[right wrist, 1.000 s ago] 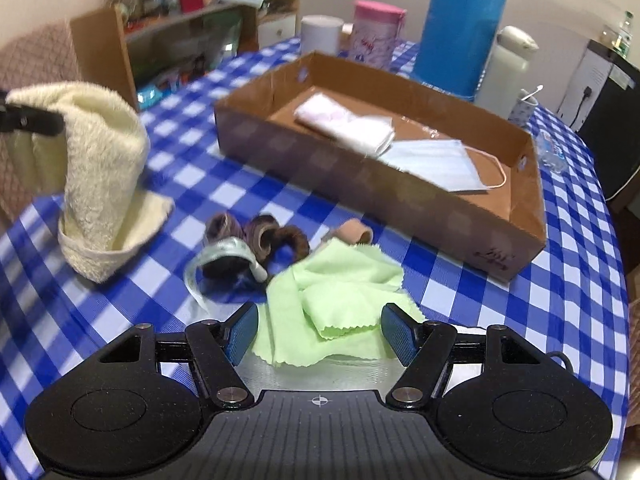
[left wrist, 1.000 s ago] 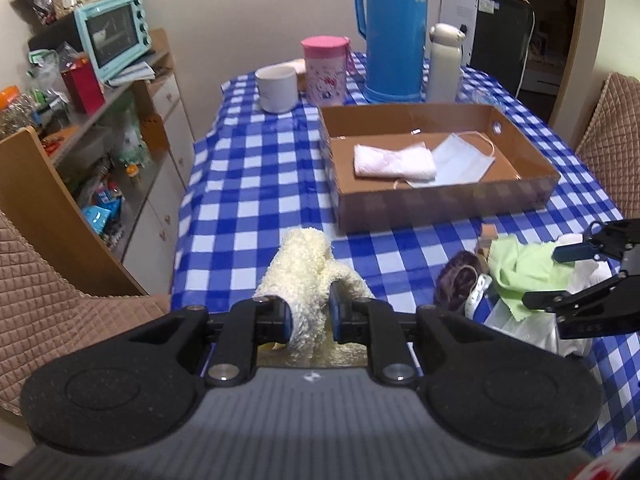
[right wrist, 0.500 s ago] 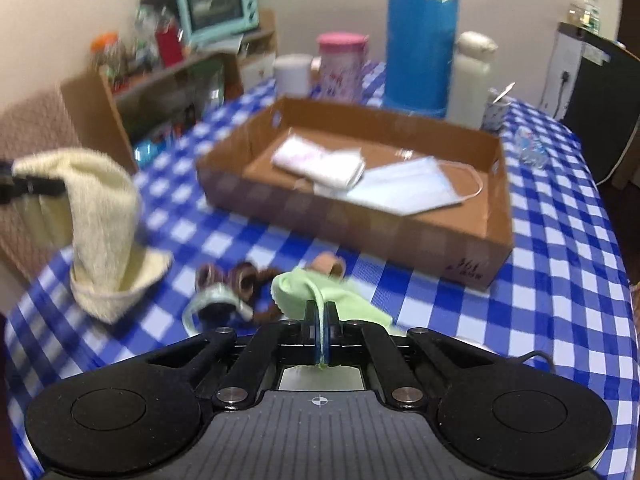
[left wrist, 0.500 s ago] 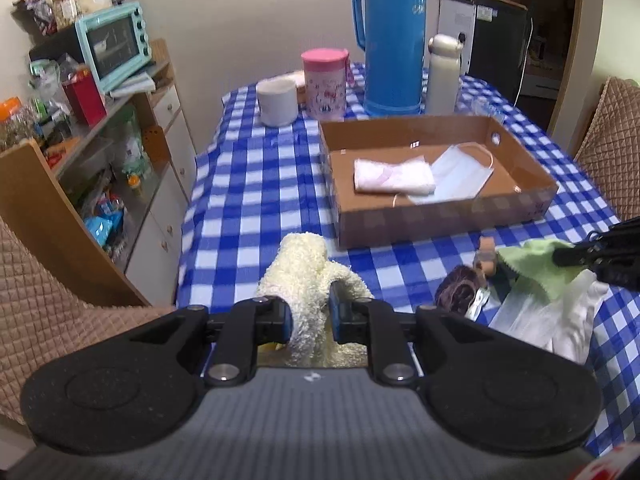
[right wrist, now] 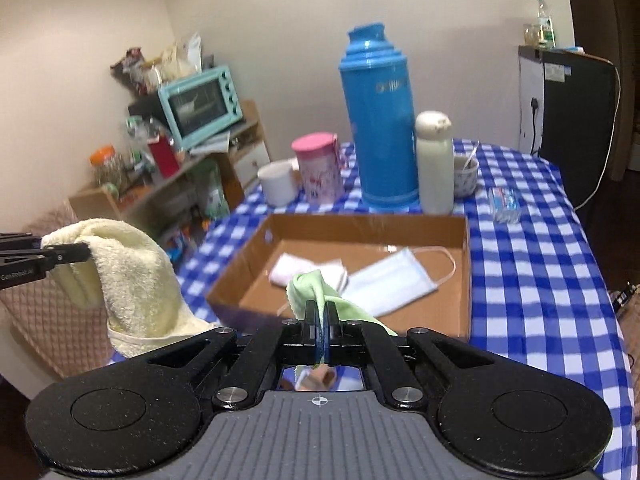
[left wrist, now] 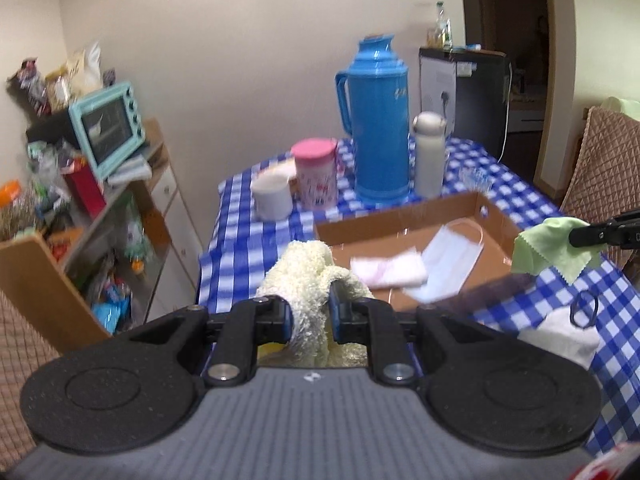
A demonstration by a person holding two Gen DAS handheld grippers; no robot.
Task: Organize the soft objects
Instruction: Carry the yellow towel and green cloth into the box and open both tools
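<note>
My left gripper (left wrist: 310,310) is shut on a fluffy cream towel (left wrist: 306,276), lifted above the table; the towel also shows in the right wrist view (right wrist: 132,276), hanging at the left. My right gripper (right wrist: 321,312) is shut on a light green cloth (right wrist: 316,286), raised in front of the cardboard box (right wrist: 466,264). The green cloth (left wrist: 548,248) hangs at the right in the left wrist view, over the box's (left wrist: 400,220) near right corner. Inside the box lie a folded pink-white cloth (left wrist: 386,270) and a blue face mask (left wrist: 452,258).
A white cloth (left wrist: 560,336) with a dark hair tie (left wrist: 585,309) lies on the blue checked table (right wrist: 532,280). A blue thermos (right wrist: 378,120), white bottle (right wrist: 434,164), pink cup (right wrist: 318,168) and white mug (right wrist: 278,182) stand behind the box. Shelves with a teal oven (left wrist: 108,128) are at the left.
Both grippers have risen and moved toward the box. The right gripper closed on the green cloth and lifted it off the table. The towel now hangs clear of the table.
</note>
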